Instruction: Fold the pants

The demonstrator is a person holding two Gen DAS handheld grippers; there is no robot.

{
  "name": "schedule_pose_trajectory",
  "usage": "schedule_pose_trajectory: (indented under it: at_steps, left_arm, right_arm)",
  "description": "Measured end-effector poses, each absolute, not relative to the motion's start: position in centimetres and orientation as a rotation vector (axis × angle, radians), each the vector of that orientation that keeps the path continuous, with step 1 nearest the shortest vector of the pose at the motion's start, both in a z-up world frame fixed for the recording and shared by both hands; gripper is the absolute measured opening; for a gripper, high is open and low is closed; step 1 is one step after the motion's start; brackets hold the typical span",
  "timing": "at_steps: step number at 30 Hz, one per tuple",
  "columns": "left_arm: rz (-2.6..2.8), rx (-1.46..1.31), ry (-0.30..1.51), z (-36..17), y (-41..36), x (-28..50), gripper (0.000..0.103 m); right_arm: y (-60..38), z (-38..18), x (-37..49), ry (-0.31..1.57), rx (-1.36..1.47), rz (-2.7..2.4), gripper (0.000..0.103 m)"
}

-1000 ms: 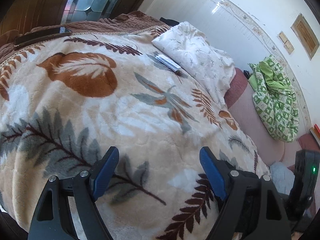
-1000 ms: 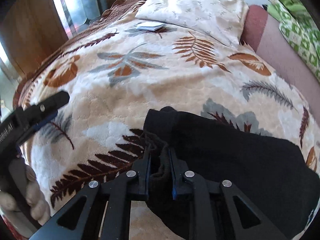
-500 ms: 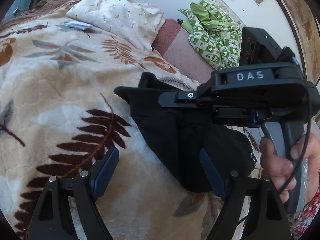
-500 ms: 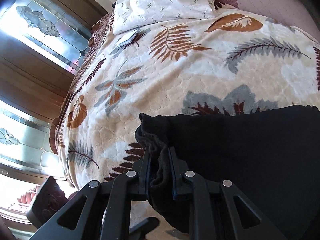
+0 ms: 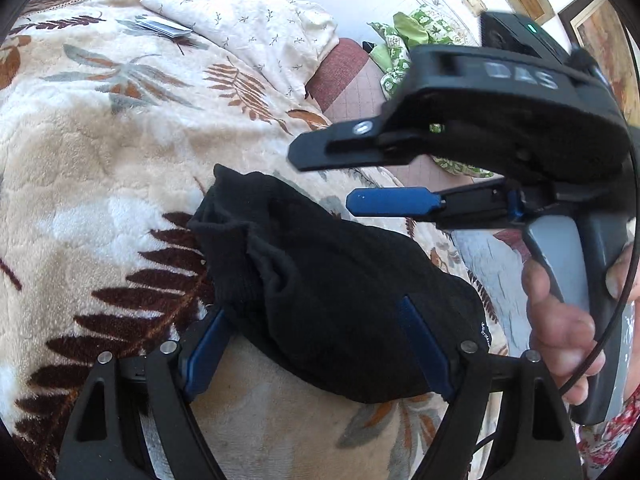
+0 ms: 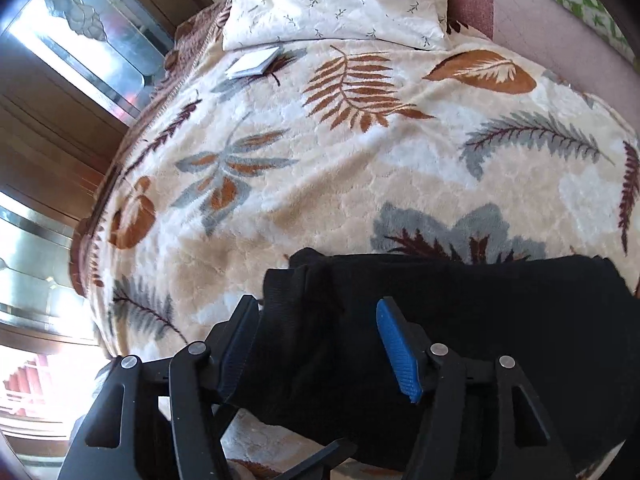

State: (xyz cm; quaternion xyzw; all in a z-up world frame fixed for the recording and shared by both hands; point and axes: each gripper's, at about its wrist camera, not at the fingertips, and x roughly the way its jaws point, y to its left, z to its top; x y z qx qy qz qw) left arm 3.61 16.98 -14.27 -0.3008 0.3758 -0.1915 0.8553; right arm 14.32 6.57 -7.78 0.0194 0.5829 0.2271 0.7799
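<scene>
The black pants lie bunched on a leaf-patterned blanket; they also show in the right wrist view. My left gripper is open, its blue-padded fingers on either side of the near end of the pants. My right gripper is open over the pants' bunched edge, not holding them. From the left wrist view the right gripper hovers open just above the pants, held by a hand.
A white floral pillow and a small white booklet lie at the bed's head. A green patterned cloth sits against the wall. Wooden, stained-glass doors stand to the left of the bed.
My right gripper has opened and let go of the pants' edge. My left gripper has swung across the bed and come in around the near end of the pants.
</scene>
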Motion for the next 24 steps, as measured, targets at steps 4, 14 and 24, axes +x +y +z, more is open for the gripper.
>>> schedule_pose_trajectory:
  at_steps: [4, 14, 24]
  left_arm:
    - [-0.374, -0.585, 0.786, -14.1, 16.3, 3.4, 0.082]
    - [-0.261, -0.320, 0.820, -13.9, 12.4, 3.5, 0.082]
    - [-0.234, -0.252, 0.853, -14.3, 11.2, 4.8, 0.022]
  right_arm:
    - [9.1, -9.3, 15.8, 1.358, -0.096, 0.435, 0.066]
    - [13.1, -12.7, 20.9, 1.673, -0.252, 0.326, 0.066]
    - [15.6, -14.7, 20.7, 1.673, -0.560, 0.306, 0.050]
